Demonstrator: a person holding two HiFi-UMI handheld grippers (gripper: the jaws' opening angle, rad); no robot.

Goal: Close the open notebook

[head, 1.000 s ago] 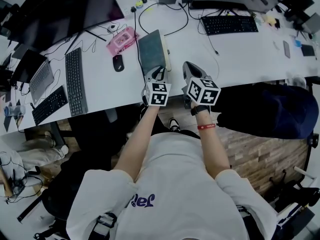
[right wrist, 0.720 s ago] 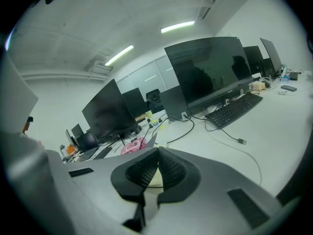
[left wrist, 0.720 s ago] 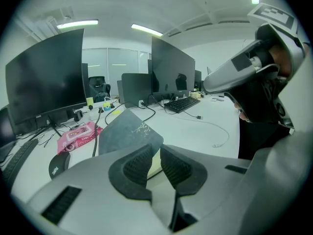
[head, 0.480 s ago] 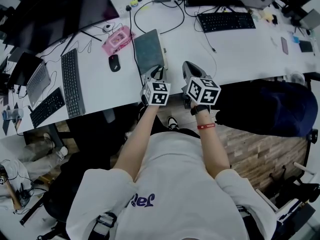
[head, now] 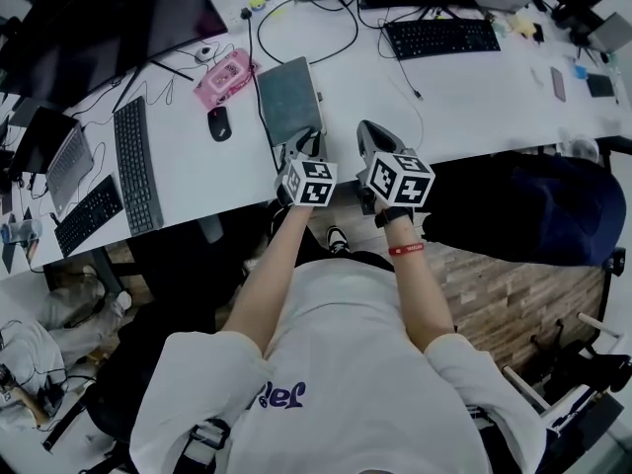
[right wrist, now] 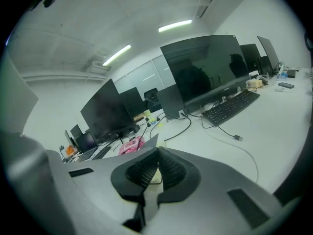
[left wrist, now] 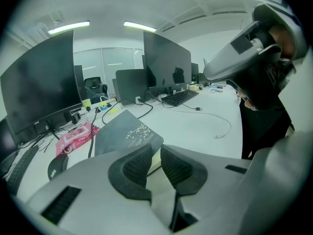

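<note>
Notebook [head: 289,100] looks closed; my left gripper [left wrist: 156,150], jaws spread at its near corner, could snag and reopen it; right gripper [right wrist: 157,154] is pressed together.

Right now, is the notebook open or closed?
Closed: the notebook lies flat on the desk, dark cover over its pages.

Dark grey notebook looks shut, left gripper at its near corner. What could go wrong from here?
1. The left gripper, jaws slightly apart, sits at the near corner of the dark grey notebook; backing out might catch the cover and lift it.
2. A thin black cable lies along the notebook's left side; shoving the book could snag it.
</note>
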